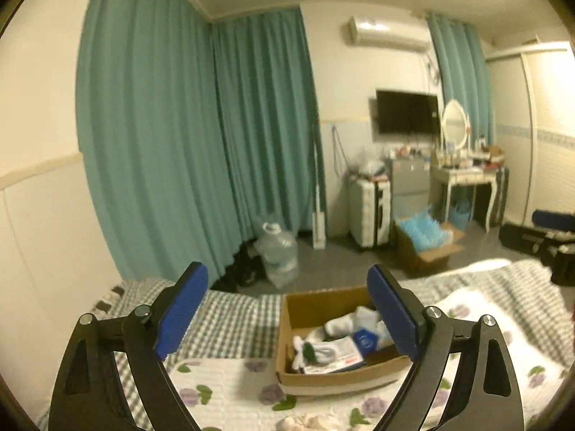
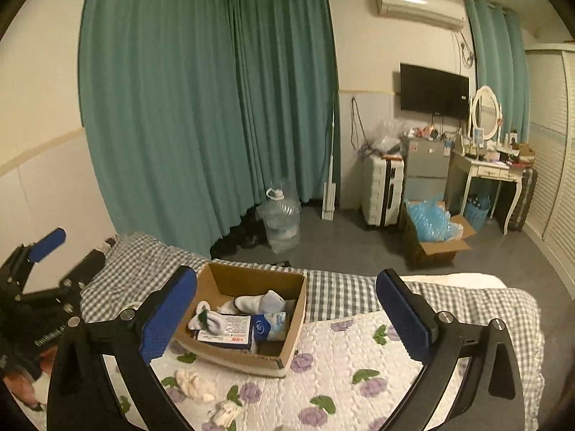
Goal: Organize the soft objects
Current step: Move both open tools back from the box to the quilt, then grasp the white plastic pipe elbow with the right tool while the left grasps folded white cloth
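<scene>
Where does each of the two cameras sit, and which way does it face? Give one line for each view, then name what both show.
Left wrist: on the left gripper, above the bed, facing the cardboard box and curtains; its own open blue fingers show.
Right wrist: on the right gripper, facing the same way; its open fingers and the left gripper at the left edge show.
Shared: box, socks, quilt, water jug, television.
</scene>
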### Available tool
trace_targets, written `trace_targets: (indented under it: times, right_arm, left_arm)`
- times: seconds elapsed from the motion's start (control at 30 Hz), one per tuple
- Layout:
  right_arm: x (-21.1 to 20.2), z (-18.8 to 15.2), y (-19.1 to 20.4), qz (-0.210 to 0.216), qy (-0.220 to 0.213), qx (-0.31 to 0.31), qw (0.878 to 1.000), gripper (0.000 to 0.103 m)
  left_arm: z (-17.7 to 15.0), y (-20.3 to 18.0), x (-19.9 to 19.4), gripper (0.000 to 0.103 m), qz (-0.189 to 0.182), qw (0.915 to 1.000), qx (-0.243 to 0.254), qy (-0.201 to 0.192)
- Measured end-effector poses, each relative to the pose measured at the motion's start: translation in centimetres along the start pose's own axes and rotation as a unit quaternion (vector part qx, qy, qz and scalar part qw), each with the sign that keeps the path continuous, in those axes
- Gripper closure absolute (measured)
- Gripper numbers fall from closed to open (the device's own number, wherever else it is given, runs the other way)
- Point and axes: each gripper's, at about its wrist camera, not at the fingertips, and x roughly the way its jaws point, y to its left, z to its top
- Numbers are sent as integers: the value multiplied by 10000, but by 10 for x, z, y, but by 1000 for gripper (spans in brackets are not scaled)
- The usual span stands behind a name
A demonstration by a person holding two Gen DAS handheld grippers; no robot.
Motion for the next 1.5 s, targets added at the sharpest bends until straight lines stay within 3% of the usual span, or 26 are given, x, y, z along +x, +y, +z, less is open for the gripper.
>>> trace_targets:
  times: [0.17, 0.3, 0.47, 0.63, 0.83, 0.97, 1.0, 1.17, 1.3, 1.37, 1.5]
  right_arm:
    - [-41, -17, 10, -89, 77, -488, 9987, 2]
    - [-46, -64, 16, -28, 164, -867, 9961, 2]
    - [2, -137, 2, 188, 838, -670, 9941, 2]
    - [57, -192, -18, 25, 1577, -664, 9852, 3]
    - [107, -247, -32, 46, 2502, -696, 9657, 18]
    - [124, -266, -35, 173, 2867, -597, 9560, 30]
    - [128, -268, -36, 205, 2917, -582, 9545, 31]
    - [144, -283, -37, 284, 3218, -601, 9445, 60]
    - [144, -281, -36, 293, 3200, -616, 9450, 72]
    - [141, -277, -36, 293, 3150, -578, 9469, 72]
    - [137, -272, -35, 234, 3064, -598, 9497, 72]
  left_arm:
    - [-4, -1, -40, 11, -190, 9998, -39, 75]
    - [-38, -16, -49, 11, -30, 9995, 318, 64]
    - [-93, -22, -20, 11, -436, 9949, -105, 906]
    - [-143, -44, 1, 12, -472, 9890, -243, 1383]
    - [-202, -78, 27, 11, -421, 9811, 140, 1883]
    - [-233, -83, 52, 12, -686, 9673, 29, 2442]
    - [-237, -82, 57, 12, -732, 9647, -2, 2532]
    - [-260, -85, 74, 13, -863, 9542, -39, 2863]
    - [-265, -86, 81, 14, -859, 9539, 28, 2876]
    - [-264, -89, 84, 32, -808, 9559, 179, 2819]
    - [-267, -92, 93, 51, -915, 9533, 298, 2862]
